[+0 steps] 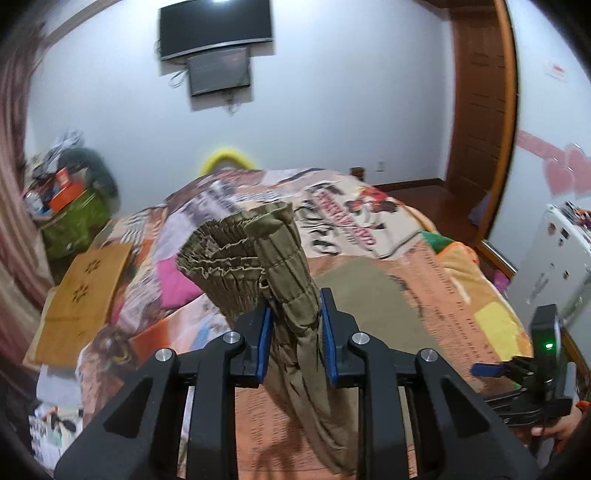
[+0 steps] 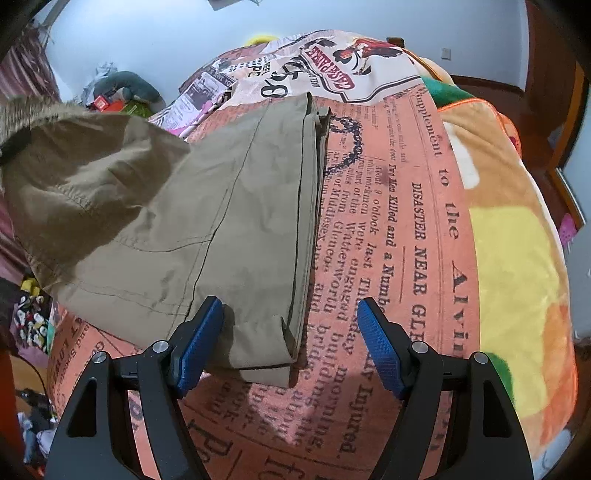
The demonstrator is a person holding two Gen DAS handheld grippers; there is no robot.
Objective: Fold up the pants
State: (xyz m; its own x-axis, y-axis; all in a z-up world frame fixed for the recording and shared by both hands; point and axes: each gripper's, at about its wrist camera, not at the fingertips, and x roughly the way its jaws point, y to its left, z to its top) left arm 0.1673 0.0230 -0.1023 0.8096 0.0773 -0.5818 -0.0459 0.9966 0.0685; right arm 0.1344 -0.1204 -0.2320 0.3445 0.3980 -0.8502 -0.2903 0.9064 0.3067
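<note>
My pants [image 2: 236,206] look like matt olive woven cloth, the bedspread [image 2: 388,221] seemingly soft fleece, my pads [image 2: 384,354] ribbed blue, perhaps rubber.

Pretty standard bedroom from where I'm standing. Pale bluish-white wall [image 1: 332,110] ahead with a dark TV [image 1: 216,27] mounted high and a smaller screen [image 1: 219,72] right under it, cables dangling. Big wooden door [image 1: 480,92] on the right, reddish wood floor [image 1: 417,192] past it. The bed [image 2: 424,192] wears a loud newspaper-print blanket. Left side's got pink striped curtains [image 1: 14,147], a green box [image 1: 74,225] piled with clutter, and a wooden board [image 1: 85,291] with paw cutouts. Pink heart stickers [image 1: 565,173] on the right wall.
</note>
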